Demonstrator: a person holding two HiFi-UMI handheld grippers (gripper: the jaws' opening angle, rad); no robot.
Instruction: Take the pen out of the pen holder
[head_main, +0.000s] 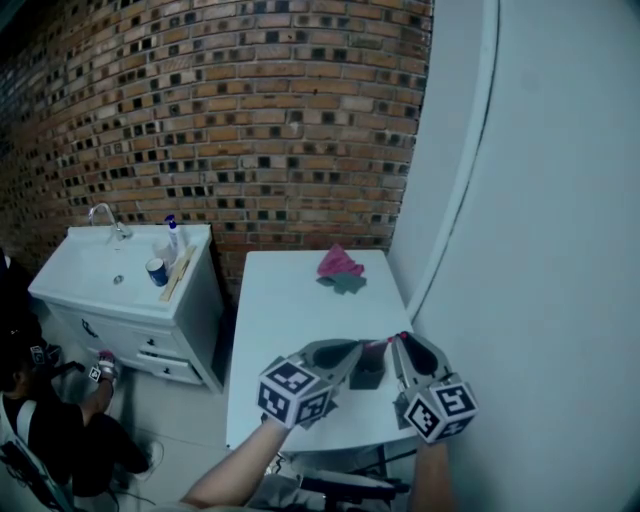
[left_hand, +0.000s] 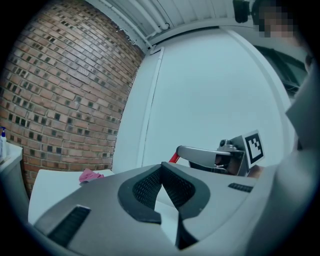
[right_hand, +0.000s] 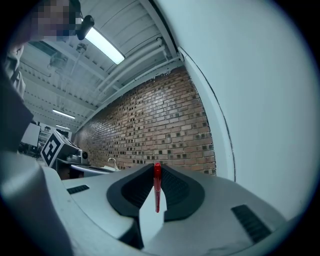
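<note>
White table (head_main: 285, 320) — one, carrying the items below.
Left gripper (head_main: 357, 348) — jaws closed together, empty, tips beside the holder.
Right gripper (right_hand: 157, 172) — clenched on the pen.
Pen holder (head_main: 367, 375) — dark, near the table's front edge.
Pen (right_hand: 157, 190) — red, pinched between the right pads, at the holder's rim.

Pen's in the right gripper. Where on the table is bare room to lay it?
The middle of the white table is bare, from the pink cloth at the far end to the pen holder. The near edge is crowded: left gripper, right gripper and holder.
</note>
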